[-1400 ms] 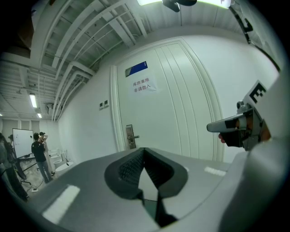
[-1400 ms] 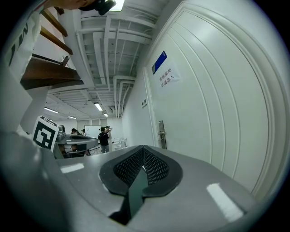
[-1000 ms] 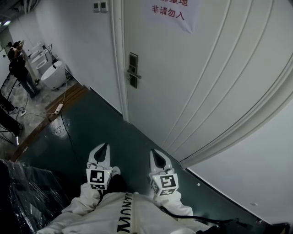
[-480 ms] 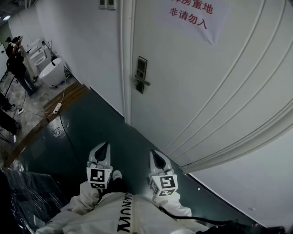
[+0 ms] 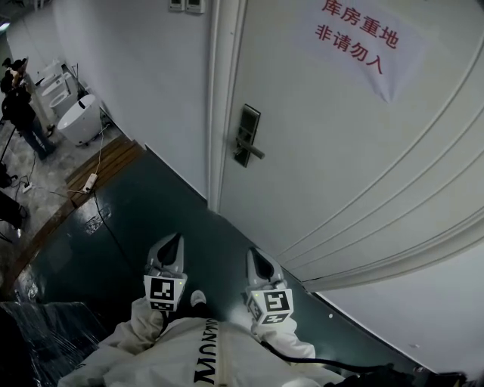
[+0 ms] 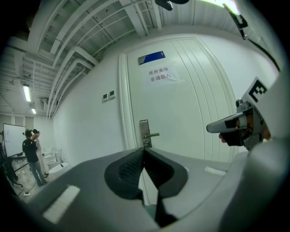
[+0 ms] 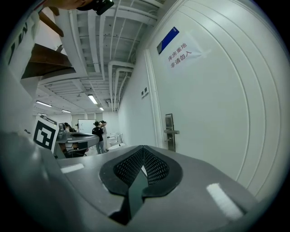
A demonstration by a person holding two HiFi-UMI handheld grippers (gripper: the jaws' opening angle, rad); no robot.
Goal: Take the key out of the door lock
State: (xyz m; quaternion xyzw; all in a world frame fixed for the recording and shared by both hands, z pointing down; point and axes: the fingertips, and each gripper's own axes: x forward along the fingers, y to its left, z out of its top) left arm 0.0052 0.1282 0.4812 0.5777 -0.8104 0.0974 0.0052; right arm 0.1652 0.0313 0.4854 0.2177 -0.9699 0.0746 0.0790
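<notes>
A metal lock plate with a lever handle sits on the left edge of the white door. It also shows as the lock plate in the left gripper view and the lock plate in the right gripper view. No key can be made out at this distance. My left gripper and right gripper are held low, side by side over the dark floor, well short of the door. Both are shut with nothing between the jaws, as the left gripper and right gripper views confirm.
A paper sign with red characters hangs on the door. Wall switches sit left of the frame. At far left stand a person, white bathroom fixtures, wooden boards and a power strip with cable. Black plastic wrap lies lower left.
The head view has swung toward the door: the lock plate and the sign have shifted right and down in the picture. Both grippers keep their place, shut.
</notes>
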